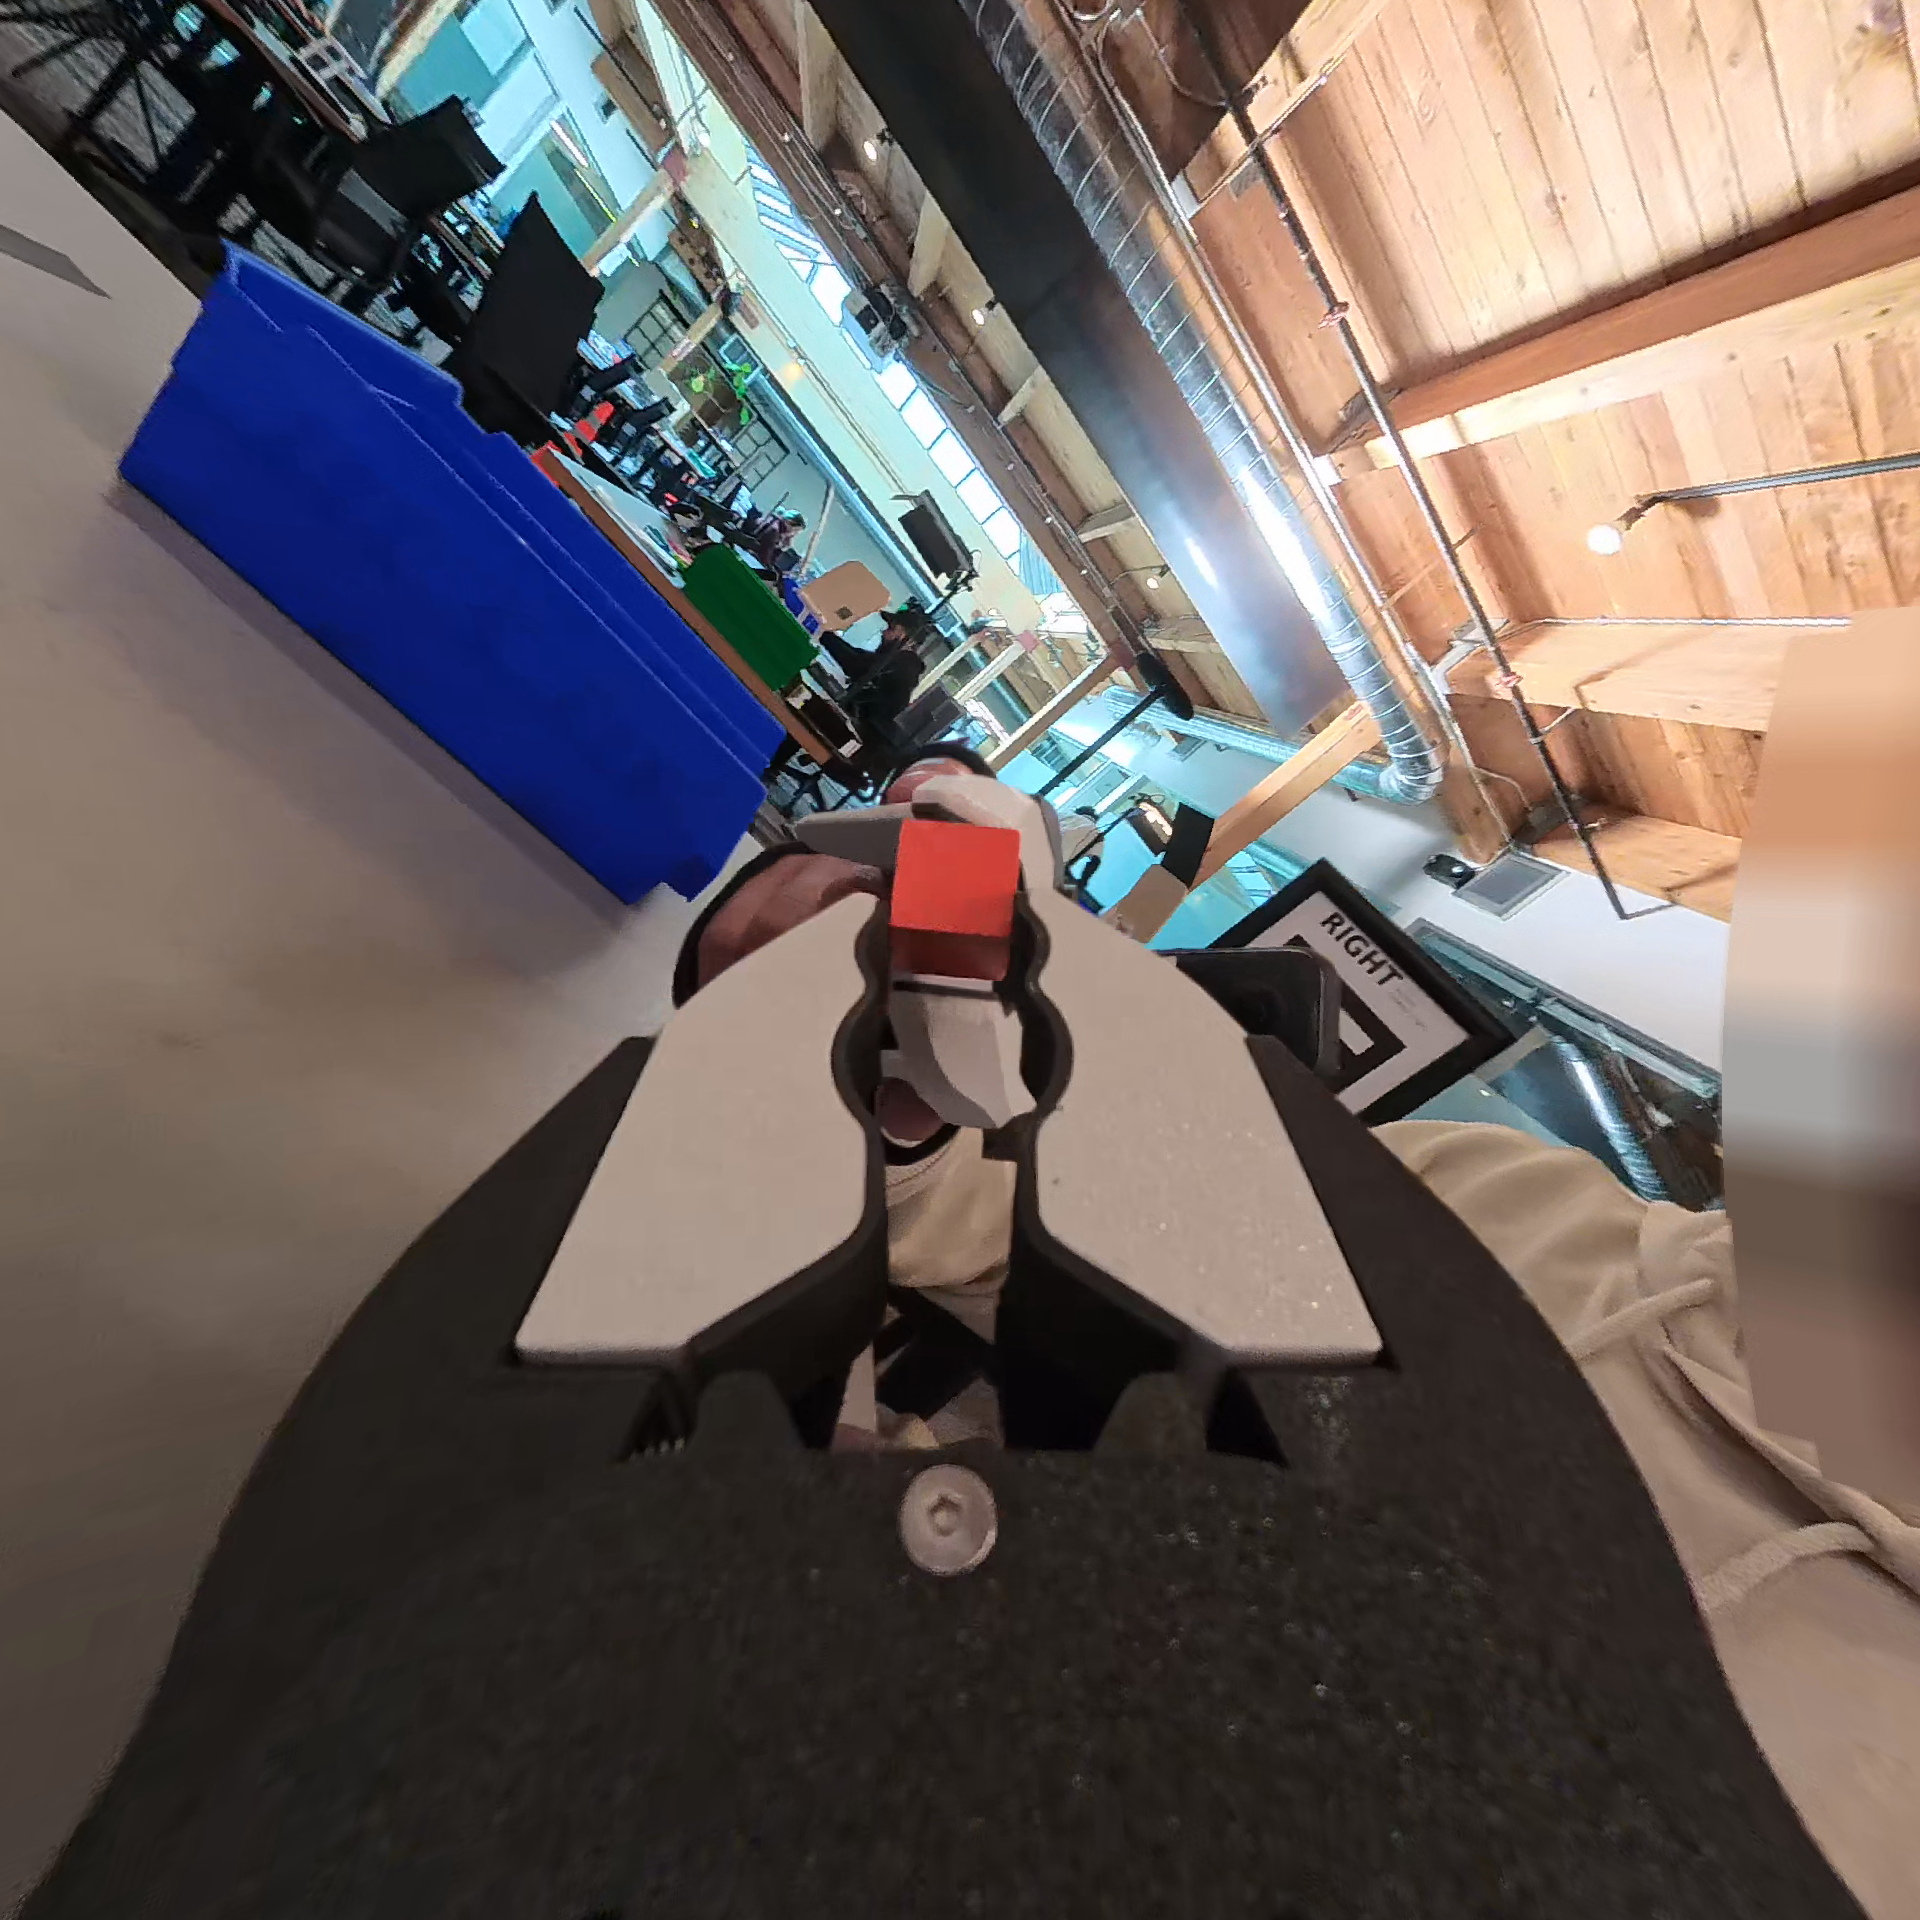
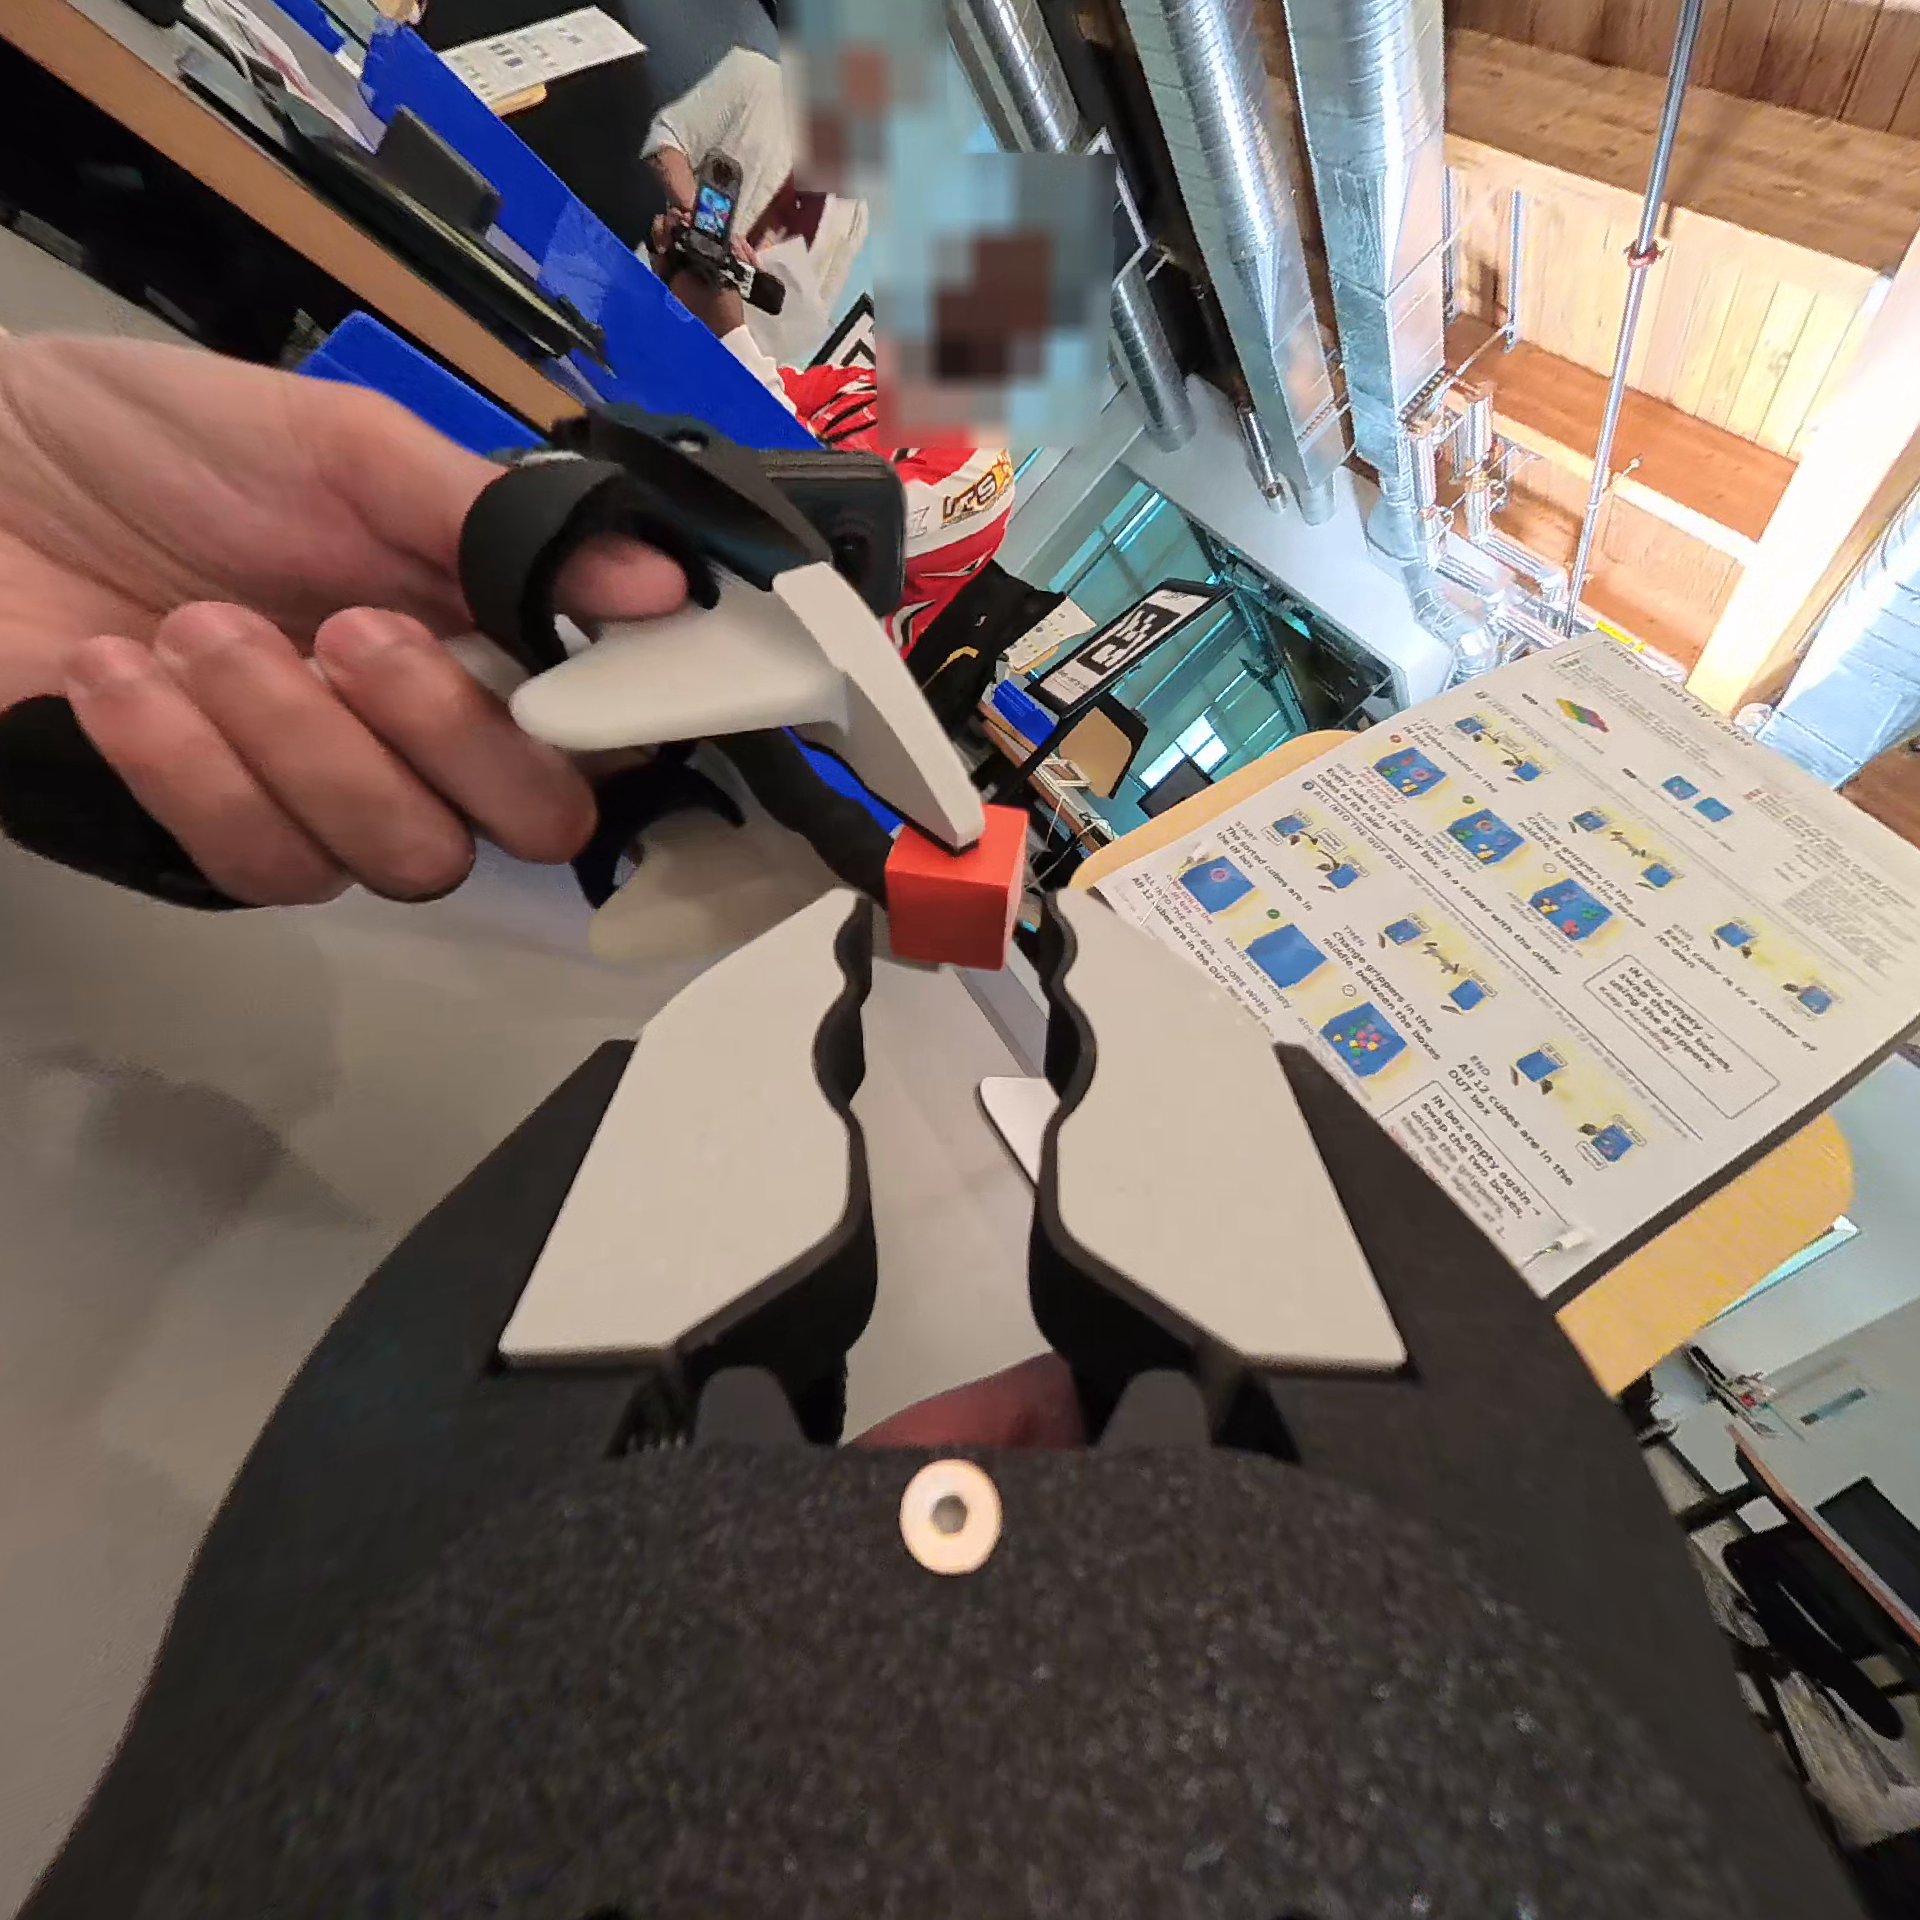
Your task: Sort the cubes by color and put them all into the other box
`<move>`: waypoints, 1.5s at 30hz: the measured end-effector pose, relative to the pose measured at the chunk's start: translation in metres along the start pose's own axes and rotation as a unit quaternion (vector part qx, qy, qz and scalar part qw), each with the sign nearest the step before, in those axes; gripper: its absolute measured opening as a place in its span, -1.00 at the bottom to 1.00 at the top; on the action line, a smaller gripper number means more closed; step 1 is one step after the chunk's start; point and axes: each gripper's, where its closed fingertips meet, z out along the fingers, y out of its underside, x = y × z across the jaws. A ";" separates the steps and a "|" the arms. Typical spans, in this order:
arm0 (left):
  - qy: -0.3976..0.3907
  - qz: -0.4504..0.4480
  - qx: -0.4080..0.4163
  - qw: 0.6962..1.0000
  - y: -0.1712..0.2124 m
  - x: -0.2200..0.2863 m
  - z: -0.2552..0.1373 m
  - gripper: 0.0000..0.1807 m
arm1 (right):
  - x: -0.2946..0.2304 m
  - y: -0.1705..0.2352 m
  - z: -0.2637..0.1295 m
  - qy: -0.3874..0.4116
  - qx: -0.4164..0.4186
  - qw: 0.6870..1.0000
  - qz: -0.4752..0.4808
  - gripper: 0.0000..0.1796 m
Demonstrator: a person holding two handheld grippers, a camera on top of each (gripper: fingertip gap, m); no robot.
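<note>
the red cube [image 2: 951, 896] hangs in mid-air above the worktop [image 1: 208, 935], pinched by the left gripper [image 2: 940, 847] on opposite faces. the right gripper [image 2: 951, 920], spread open and empty, brackets it. it looks light, rigid and smooth; flat faces suit gripping.

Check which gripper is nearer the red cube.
Left. The left gripper is clamped on the red cube; the right gripper is open, straddling it with slight gaps.
</note>
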 end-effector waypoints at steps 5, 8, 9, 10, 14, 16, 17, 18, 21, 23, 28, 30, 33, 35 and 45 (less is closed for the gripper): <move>0.024 -0.019 -0.017 0.999 0.009 0.002 0.006 -0.76 | 0.000 0.000 -0.003 0.005 0.004 1.000 -0.007 -0.75; 0.025 -0.010 -0.036 0.999 0.016 0.006 0.005 -0.70 | 0.000 -0.002 -0.011 -0.003 0.010 1.000 0.012 -0.75; 0.009 0.006 -0.040 0.999 0.019 0.006 0.002 -0.56 | 0.001 -0.002 -0.015 -0.001 0.010 1.000 0.024 -0.75; -0.018 0.030 -0.045 0.998 0.022 0.006 -0.003 -0.48 | 0.002 0.001 -0.021 -0.003 0.009 0.999 0.042 -0.75; -0.271 0.194 -0.055 0.941 0.027 -0.027 -0.044 -0.37 | 0.007 0.029 -0.053 0.018 -0.019 0.990 0.136 -0.75; -0.413 0.264 -0.027 0.871 0.021 -0.042 -0.079 -0.39 | 0.011 0.052 -0.071 0.045 -0.051 0.982 0.176 -0.75; -0.456 0.285 -0.015 0.843 0.022 -0.044 -0.091 -0.42 | 0.014 0.057 -0.079 0.058 -0.065 0.979 0.187 -0.75; -0.473 0.294 -0.008 0.831 0.027 -0.043 -0.097 -0.42 | 0.020 0.058 -0.086 0.075 -0.066 0.976 0.194 -0.75; -0.451 0.268 -0.006 0.851 0.048 -0.037 -0.094 -0.41 | 0.027 0.064 -0.097 0.097 -0.078 0.969 0.214 -0.75; -0.434 0.256 -0.020 0.864 0.058 -0.038 -0.088 -0.41 | 0.026 0.068 -0.096 0.098 -0.085 0.969 0.211 -0.75; -0.444 0.284 -0.057 0.848 0.068 -0.046 -0.084 -0.41 | 0.029 0.061 -0.094 0.097 -0.082 0.971 0.201 -0.75; -0.447 0.294 -0.064 0.842 0.070 -0.046 -0.083 -0.41 | 0.051 0.051 -0.102 0.108 -0.086 0.971 0.193 -0.75; -0.445 0.299 -0.062 0.842 0.069 -0.042 -0.082 -0.41 | 0.120 0.060 -0.133 0.153 -0.156 0.958 0.184 -0.75; -0.439 0.291 -0.058 0.848 0.068 -0.040 -0.083 -0.41 | 0.175 0.095 -0.160 0.177 -0.248 0.927 0.220 -0.75; -0.422 0.268 -0.057 0.864 0.063 -0.042 -0.083 -0.42 | 0.263 0.359 -0.206 0.055 -0.697 0.657 0.284 -0.75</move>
